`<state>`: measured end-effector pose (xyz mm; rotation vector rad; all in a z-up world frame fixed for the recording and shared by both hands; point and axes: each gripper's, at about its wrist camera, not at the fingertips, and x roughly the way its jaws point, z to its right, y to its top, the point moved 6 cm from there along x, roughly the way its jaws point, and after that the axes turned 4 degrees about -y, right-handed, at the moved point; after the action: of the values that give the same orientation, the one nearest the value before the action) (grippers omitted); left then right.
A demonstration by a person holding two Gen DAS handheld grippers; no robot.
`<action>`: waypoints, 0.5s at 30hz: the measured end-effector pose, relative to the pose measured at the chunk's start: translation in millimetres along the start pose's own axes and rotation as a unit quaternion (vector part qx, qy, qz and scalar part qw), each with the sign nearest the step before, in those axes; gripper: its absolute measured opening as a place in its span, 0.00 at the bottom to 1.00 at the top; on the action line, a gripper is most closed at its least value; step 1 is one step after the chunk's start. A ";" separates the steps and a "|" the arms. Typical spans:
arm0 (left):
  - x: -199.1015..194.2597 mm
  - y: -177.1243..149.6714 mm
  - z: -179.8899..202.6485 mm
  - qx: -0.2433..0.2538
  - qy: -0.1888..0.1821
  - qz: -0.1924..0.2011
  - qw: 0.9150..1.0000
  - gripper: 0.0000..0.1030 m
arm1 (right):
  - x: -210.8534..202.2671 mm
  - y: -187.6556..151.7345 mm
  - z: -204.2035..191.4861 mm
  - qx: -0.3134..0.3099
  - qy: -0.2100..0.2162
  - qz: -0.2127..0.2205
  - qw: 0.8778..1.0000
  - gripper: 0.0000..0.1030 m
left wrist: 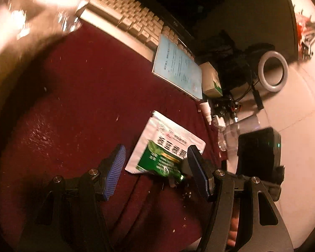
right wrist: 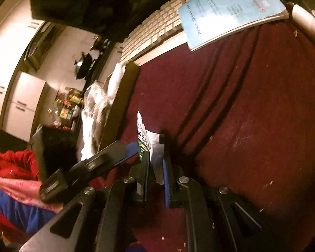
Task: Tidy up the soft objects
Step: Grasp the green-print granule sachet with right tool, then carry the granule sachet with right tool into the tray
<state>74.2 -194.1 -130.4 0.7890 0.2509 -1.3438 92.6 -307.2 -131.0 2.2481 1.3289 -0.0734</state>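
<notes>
A white and green soft packet (left wrist: 166, 147) with Chinese print is held over the dark red cloth (left wrist: 73, 105). In the right wrist view the same packet (right wrist: 143, 140) stands edge-on between my right gripper's blue pads, so my right gripper (right wrist: 154, 157) is shut on it. My left gripper (left wrist: 155, 163) is open, with its blue pads on either side of the packet's lower part; the packet lies closer to the right pad (left wrist: 196, 168). The other gripper's black body (left wrist: 260, 153) shows at the right of the left wrist view.
A beige keyboard (left wrist: 124, 12) and a light blue booklet (left wrist: 178, 67) lie at the cloth's far edge. A cardboard box (right wrist: 115, 109) holding crinkled bags (right wrist: 94, 109) stands at the left. A tape roll (left wrist: 273, 71), a small green-white box (left wrist: 212, 79) and cables (left wrist: 231, 63) sit to the right.
</notes>
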 end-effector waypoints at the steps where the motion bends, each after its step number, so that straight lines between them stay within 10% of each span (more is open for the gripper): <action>1: 0.0 0.0 -2.3 -0.006 -0.008 0.002 1.000 0.60 | -0.9 -0.8 -0.8 -0.004 0.003 0.001 1.000 0.09; 7: 0.8 4.0 -1.8 -0.008 -0.049 0.004 0.999 0.59 | 5.1 -3.6 -1.5 -0.005 0.016 -0.013 1.000 0.09; 15: -12.8 -5.5 -2.5 -0.007 -0.036 0.029 0.999 0.18 | 2.8 -3.6 -7.9 -0.025 -0.006 -0.004 1.000 0.14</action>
<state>66.5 -182.7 -126.7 0.7290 0.1789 -1.3113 89.3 -299.9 -126.5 2.1966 1.3196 -0.0572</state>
